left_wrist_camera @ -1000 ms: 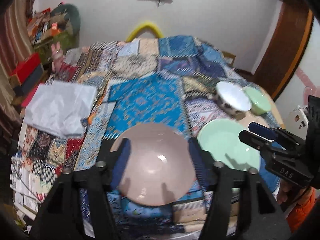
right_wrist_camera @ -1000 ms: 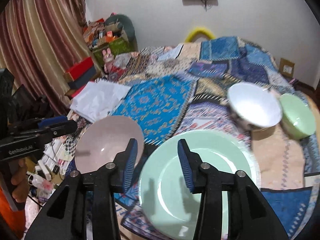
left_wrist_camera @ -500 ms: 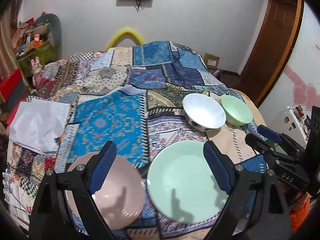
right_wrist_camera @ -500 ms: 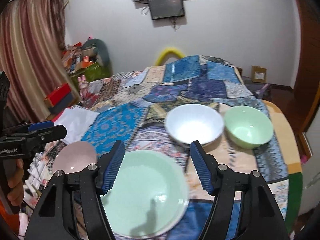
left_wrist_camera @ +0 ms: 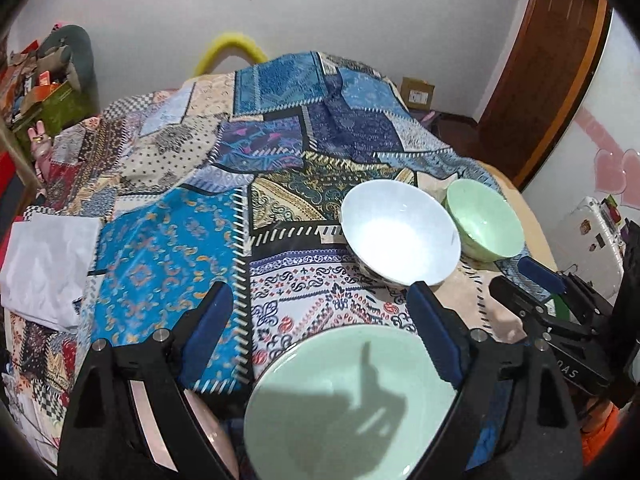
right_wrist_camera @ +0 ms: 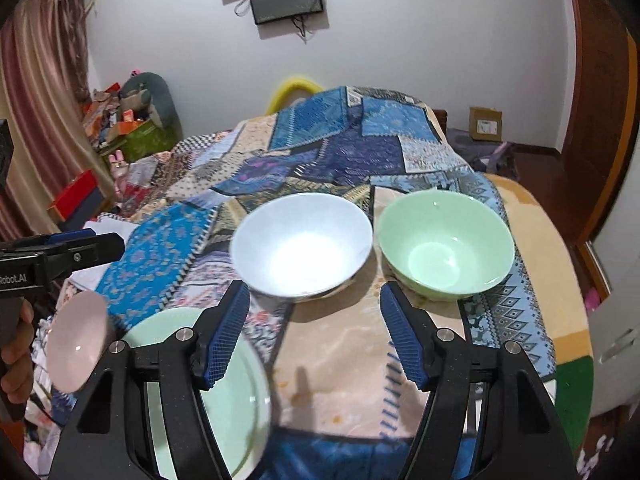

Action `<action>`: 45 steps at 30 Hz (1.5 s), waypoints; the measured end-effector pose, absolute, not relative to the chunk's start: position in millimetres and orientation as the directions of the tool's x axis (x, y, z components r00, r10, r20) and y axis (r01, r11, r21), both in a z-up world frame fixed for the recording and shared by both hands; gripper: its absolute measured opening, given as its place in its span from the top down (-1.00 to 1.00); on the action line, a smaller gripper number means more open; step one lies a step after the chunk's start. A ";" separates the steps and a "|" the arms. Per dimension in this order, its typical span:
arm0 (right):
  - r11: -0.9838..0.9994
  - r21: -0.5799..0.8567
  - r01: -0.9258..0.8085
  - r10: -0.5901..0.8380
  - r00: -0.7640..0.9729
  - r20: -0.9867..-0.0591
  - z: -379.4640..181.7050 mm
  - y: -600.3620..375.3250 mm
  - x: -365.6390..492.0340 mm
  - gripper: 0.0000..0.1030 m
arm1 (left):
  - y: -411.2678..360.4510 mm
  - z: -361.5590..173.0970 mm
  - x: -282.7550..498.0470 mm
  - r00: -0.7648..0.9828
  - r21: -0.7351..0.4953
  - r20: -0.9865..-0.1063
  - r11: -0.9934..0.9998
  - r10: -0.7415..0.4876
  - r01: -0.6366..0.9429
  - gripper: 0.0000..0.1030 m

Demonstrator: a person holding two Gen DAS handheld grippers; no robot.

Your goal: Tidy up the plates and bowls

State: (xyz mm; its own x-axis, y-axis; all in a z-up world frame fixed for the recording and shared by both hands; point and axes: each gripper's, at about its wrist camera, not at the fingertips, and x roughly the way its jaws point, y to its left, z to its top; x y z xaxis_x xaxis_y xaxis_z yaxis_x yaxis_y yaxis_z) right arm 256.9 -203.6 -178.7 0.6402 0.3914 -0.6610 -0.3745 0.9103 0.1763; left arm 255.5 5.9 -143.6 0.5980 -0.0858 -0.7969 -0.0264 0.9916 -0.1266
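Two bowls [right_wrist_camera: 302,248] [right_wrist_camera: 446,240] sit side by side on a quilt [right_wrist_camera: 320,152], with two plates [right_wrist_camera: 208,392] [right_wrist_camera: 76,344] side by side nearer the cameras, to the left.

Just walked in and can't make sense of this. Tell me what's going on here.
A person is sorting dishes on a patchwork-covered table, one gripper in each hand. Both are open and hold nothing. The right gripper points at the white bowl and the green bowl, which stand side by side. The left gripper hangs over the green plate, with the pink plate beside it. Nothing is stacked yet.
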 end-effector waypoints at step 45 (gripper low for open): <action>0.820 0.317 -0.476 0.525 0.407 -0.748 -238.6 -155.5 329.4 0.42 | 11.8 -233.5 348.7 0.458 -0.110 -0.886 0.992 -0.067 -0.068 0.44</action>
State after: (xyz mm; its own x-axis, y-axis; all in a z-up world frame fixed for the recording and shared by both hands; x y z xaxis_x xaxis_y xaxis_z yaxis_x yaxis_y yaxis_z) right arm 329.4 -155.5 -238.6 0.4066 0.5248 -0.7478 -0.4758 0.8204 0.3171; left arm 348.7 11.8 -233.5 0.4583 -0.0672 -0.8862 -0.0679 0.9916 -0.1103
